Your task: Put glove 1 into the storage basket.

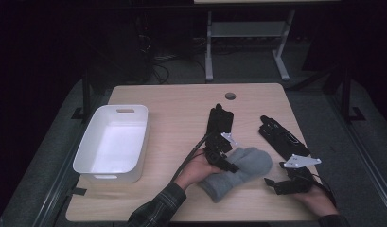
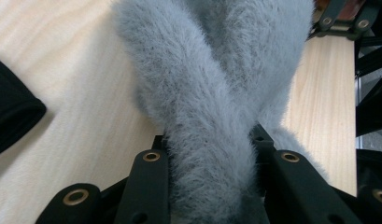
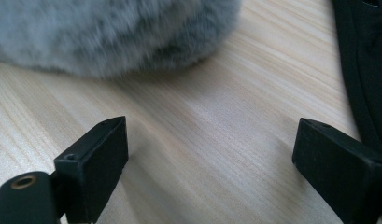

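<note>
High view: left gripper (image 1: 223, 160) is pinching the grey fuzzy mitten (image 1: 243, 170) near the table's (image 1: 172, 104) front edge.

Lying flat on the wood between the two hands, the mitten is being squeezed at a bunched fold by the left gripper's jaws, which are closing narrow around the fluff; the right gripper (image 1: 276, 184) is resting just beside it, jaws standing wide with nothing between them. The grip looks to be taking mostly loose pile, so the mitten risks slipping out or unfolding if lifted quickly. One black glove (image 1: 220, 120) is lying just behind the left gripper and another black glove (image 1: 282, 137) beside the right one; either could be dragged along. The white bin (image 1: 84, 156) is sitting well apart at the left.
</note>
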Demonstrator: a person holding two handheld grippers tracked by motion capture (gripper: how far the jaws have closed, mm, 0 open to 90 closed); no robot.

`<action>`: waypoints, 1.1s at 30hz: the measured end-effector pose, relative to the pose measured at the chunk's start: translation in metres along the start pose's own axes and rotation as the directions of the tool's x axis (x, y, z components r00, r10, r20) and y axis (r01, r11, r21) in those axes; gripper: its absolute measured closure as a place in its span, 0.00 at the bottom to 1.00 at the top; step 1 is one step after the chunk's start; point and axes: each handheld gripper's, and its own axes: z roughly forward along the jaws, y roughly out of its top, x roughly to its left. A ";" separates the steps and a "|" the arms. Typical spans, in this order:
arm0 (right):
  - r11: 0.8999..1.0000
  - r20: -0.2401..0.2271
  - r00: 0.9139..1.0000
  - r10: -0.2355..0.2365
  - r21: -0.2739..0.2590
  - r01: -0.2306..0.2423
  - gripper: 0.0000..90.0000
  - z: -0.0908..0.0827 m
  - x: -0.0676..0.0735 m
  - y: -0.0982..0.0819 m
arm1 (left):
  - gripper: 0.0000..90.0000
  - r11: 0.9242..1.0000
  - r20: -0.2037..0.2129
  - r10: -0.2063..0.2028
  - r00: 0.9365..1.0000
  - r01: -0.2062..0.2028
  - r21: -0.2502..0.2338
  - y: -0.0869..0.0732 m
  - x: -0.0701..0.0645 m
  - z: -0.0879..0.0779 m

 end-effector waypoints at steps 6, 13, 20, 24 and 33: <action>1.000 0.000 1.000 0.000 0.000 0.000 0.11 0.000 0.000 0.000 | 0.76 0.999 -0.022 -0.008 1.000 0.007 -0.049 0.003 0.002 -0.025; 1.000 0.001 1.000 0.000 0.001 0.000 0.11 0.000 0.000 0.000 | 0.75 0.997 -0.051 -0.026 0.998 0.023 -0.071 0.001 0.008 -0.059; 1.000 0.001 1.000 0.001 0.001 -0.001 0.11 0.000 0.000 0.000 | 0.75 0.993 -0.088 -0.057 0.995 0.047 -0.107 -0.004 0.014 -0.095; 1.000 -0.004 1.000 0.000 0.004 0.000 0.09 0.000 0.001 0.000 | 0.75 0.990 -0.115 -0.075 0.991 0.060 -0.127 -0.007 0.017 -0.117; 1.000 -0.006 1.000 -0.002 0.015 0.002 0.04 0.002 0.001 0.001 | 0.75 0.982 -0.174 -0.119 0.977 0.091 -0.164 -0.022 0.026 -0.171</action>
